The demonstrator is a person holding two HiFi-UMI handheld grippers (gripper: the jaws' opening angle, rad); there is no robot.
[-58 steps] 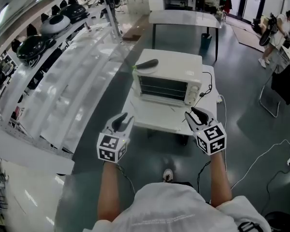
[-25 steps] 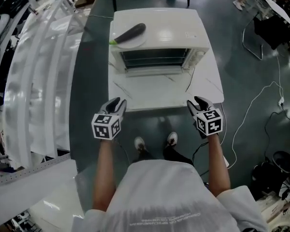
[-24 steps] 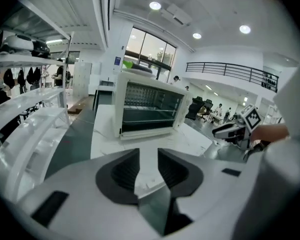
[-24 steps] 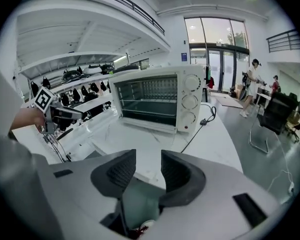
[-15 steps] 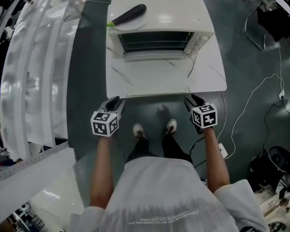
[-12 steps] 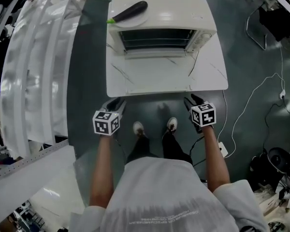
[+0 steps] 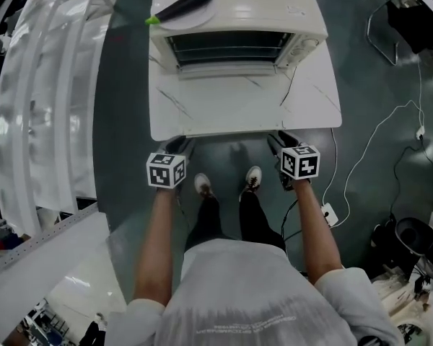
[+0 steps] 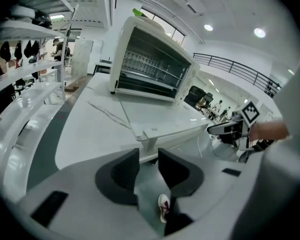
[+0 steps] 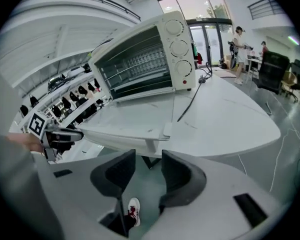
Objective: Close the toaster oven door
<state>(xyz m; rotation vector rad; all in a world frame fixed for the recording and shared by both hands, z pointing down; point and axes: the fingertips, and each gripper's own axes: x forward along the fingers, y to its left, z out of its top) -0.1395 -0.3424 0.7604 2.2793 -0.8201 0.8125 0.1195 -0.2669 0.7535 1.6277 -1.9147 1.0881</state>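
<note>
A white toaster oven (image 7: 234, 16) stands at the back of a white table (image 7: 314, 110). Its door (image 7: 231, 103) hangs open and lies about level toward me, so the racks show. The door (image 8: 160, 116) and its handle (image 8: 150, 133) lie just beyond my left gripper (image 8: 148, 166), which is open and empty. My right gripper (image 9: 148, 169) is also open and empty, just short of the door (image 9: 135, 119) and the handle (image 9: 166, 129). In the head view the left gripper (image 7: 177, 146) and the right gripper (image 7: 280, 141) sit at the table's front edge.
A dark long vegetable (image 7: 184, 3) lies on a plate on top of the oven. The oven's cable (image 7: 289, 92) runs across the table's right side. A power strip (image 7: 325, 213) and more cable lie on the floor at the right. Shelving (image 7: 43, 85) lines the left.
Both grippers have moved forward from in front of the table up to its front edge. The head view now looks more steeply down. The oven door has not moved.
</note>
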